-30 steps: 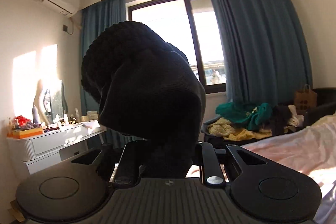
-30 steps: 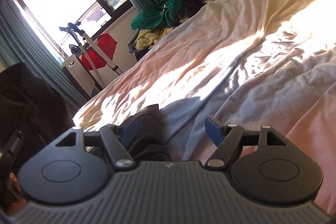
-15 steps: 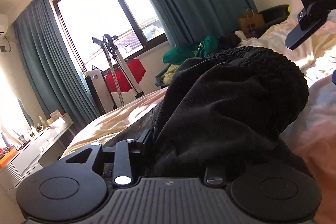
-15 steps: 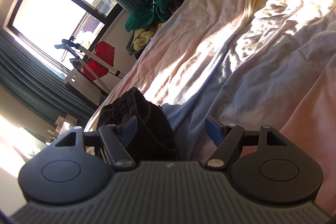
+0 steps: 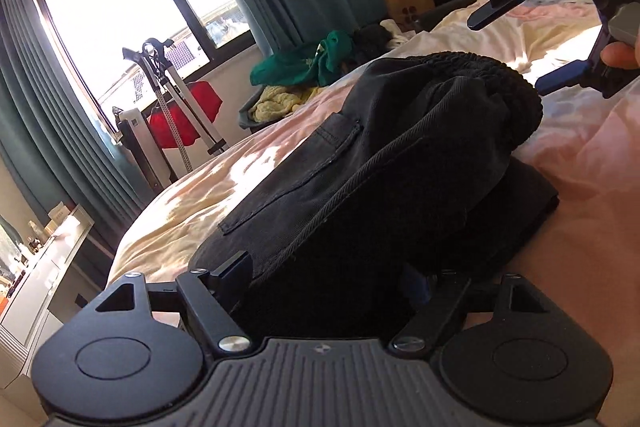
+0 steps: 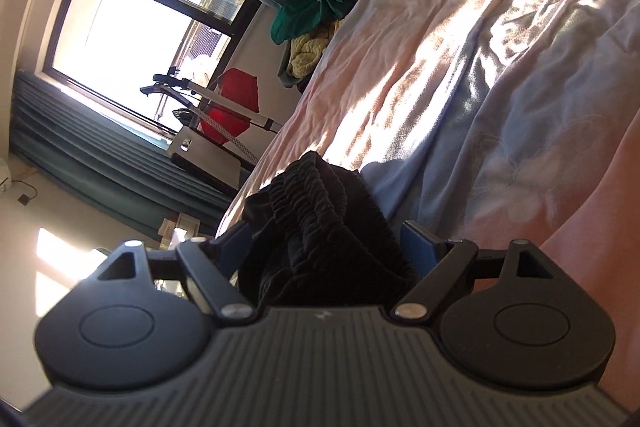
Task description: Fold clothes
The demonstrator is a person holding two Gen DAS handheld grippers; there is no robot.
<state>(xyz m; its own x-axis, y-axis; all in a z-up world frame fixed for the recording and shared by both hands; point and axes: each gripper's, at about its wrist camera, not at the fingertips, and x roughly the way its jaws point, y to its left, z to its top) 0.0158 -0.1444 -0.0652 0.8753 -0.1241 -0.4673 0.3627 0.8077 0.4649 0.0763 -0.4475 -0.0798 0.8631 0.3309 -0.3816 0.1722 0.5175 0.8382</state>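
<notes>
Black pants [image 5: 400, 155] swallow your left claw [image 5: 328, 287], fingertips buried, grip unclear. Your right claw [image 6: 326, 247] gapes around the waistband [image 6: 316, 195]; "DAS" shows on it.

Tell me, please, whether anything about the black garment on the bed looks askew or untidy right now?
Yes: the black garment is not flat. It lies humped on the bed sheet, its gathered waistband bunched and standing up at the far end, between the open right tool. The folded layers underneath do not line up.
</notes>
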